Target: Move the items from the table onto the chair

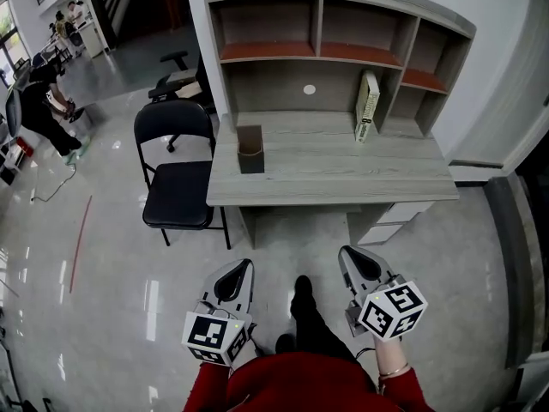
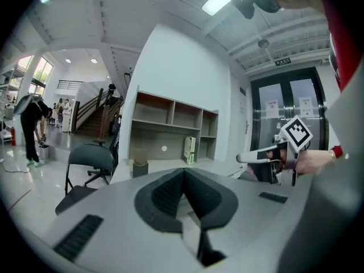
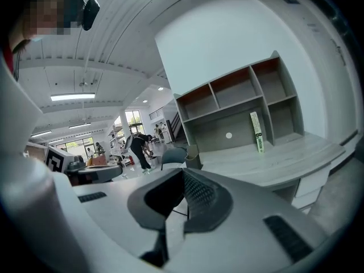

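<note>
right, both tools are seen low in the head view, well short of the table [image 1: 343, 178]. the left gripper [image 1: 240, 273] is shown with its jaws pressed fully together and nothing held between them. the right gripper [image 1: 352, 260] is likewise closed up and empty, pad against pad.

two items are left on the grey table top. a pen holder [image 1: 250, 148] is set at left of centre, near the table's left end. a book [image 1: 367, 106] is stood upright at upper right of centre, leaned against a shelf divider. the chair [image 1: 178, 191] is found at the left of the frame, its black seat just beside the table's left edge.

the pen holder is seen as a dark brown, square, open-topped box, and whether anything is inside cannot be told. it is judged light, stiff and hollow, best taken by one wall at the rim, one jaw inside and one outside.

the book is seen as pale, with a green-printed spine. it is judged heavier, stiff-covered and perhaps slick, and likely to flop open if caught by one cover. a pinch across its full thickness near the top is preferred.
</note>
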Motion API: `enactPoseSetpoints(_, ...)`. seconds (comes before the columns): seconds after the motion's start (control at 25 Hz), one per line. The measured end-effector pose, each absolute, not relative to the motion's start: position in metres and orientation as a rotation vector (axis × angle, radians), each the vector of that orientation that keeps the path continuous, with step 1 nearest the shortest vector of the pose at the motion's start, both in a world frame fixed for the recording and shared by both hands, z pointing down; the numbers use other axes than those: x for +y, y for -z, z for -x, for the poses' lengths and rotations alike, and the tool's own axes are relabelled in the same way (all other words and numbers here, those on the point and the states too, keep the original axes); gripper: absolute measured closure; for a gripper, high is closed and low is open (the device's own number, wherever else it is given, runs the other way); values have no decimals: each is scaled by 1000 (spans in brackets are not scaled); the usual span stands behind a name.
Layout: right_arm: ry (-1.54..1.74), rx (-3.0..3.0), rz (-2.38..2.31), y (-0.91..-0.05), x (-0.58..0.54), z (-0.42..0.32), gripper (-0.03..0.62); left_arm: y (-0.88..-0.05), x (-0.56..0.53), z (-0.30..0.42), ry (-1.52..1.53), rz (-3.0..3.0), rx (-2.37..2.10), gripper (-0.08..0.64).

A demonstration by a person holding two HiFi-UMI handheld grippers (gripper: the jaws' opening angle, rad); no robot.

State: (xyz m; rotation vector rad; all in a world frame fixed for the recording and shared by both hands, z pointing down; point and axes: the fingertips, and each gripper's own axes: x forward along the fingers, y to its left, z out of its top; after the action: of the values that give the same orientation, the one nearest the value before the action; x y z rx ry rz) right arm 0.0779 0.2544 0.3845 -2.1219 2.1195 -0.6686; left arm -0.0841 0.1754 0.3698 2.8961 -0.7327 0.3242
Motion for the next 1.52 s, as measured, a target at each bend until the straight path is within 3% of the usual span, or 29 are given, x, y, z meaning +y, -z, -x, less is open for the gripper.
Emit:
enactPoseSetpoints(0.64, 682, 2369, 1935, -385, 42, -168, 580, -372, -8, -27, -299, -2804, -911, 551)
enactPoseSetpoints(1.52, 846, 2308, 1976, -406, -58, -161, 580, -425, -131, -35, -629, -2785, -763, 528)
